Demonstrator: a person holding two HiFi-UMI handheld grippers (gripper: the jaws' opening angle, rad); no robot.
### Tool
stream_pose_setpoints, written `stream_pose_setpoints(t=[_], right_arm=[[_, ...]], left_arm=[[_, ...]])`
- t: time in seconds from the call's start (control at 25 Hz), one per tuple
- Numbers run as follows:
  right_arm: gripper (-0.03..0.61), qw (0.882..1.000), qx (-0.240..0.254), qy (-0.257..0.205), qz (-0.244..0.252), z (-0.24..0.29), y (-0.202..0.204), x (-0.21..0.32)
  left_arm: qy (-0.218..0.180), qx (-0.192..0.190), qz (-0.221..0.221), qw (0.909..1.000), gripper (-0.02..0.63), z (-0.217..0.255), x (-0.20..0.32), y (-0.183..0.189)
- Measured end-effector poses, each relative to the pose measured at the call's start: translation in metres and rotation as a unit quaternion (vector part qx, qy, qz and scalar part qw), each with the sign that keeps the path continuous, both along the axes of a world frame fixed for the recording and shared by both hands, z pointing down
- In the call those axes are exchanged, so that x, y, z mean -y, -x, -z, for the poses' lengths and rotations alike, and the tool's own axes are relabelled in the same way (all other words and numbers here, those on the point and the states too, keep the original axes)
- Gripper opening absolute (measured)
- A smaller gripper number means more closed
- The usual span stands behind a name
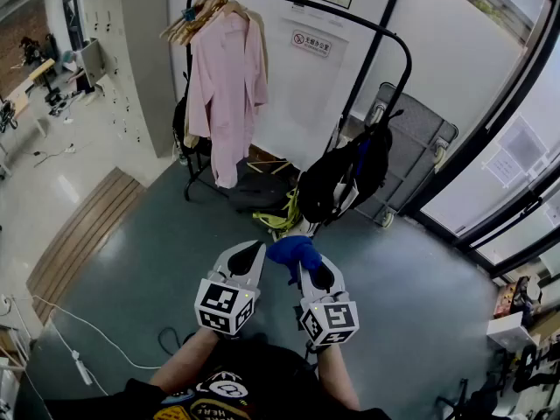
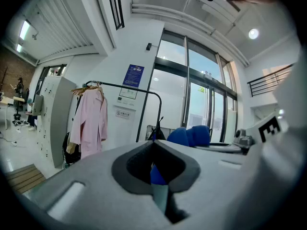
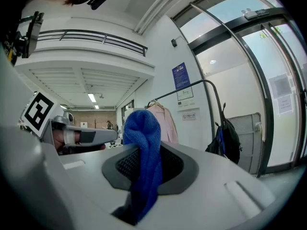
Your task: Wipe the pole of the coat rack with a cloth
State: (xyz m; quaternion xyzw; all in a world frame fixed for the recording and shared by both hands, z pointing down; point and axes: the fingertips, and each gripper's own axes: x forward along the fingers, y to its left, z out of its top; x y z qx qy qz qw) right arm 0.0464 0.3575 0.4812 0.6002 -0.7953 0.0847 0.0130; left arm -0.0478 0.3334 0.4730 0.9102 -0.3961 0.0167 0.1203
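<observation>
Right gripper view: right tool (image 3: 144,153) is clamped on one blue cloth (image 3: 142,128), which bunches above its jaws. Left tool (image 2: 153,146) is closed and empty, just beside the cloth. Well beyond the cloth stands one rack (image 1: 404,68), carrying one pink coat (image 1: 227,86) and one black backpack (image 1: 337,178).

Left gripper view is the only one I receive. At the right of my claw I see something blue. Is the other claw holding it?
Observer: Yes. The right gripper view shows the blue cloth standing between the jaws of the right claw, which are shut on it.
Operator: And under the coat rack, does something lie there? That part is hidden in my view.
Observer: The head view shows a dark bag and a yellow-green thing lying on the floor at the foot of the coat rack.
</observation>
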Motion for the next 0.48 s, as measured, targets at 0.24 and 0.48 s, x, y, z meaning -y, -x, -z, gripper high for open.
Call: stream_pose_setpoints(t=[0.24, 0.48], right_arm=[[0.064, 1.0, 0.001, 0.003, 0.005, -0.0033, -0.0019, 0.0078], [0.065, 1.0, 0.002, 0.003, 0.008, -0.0038, -0.0011, 0.011]], left_arm=[[-0.003, 0.014, -0.012, 0.9998, 0.003, -0.002, 0.0036, -0.0088], [-0.007, 0.02, -0.01, 0.9997, 0.003, -0.0021, 0.0049, -0.0076]])
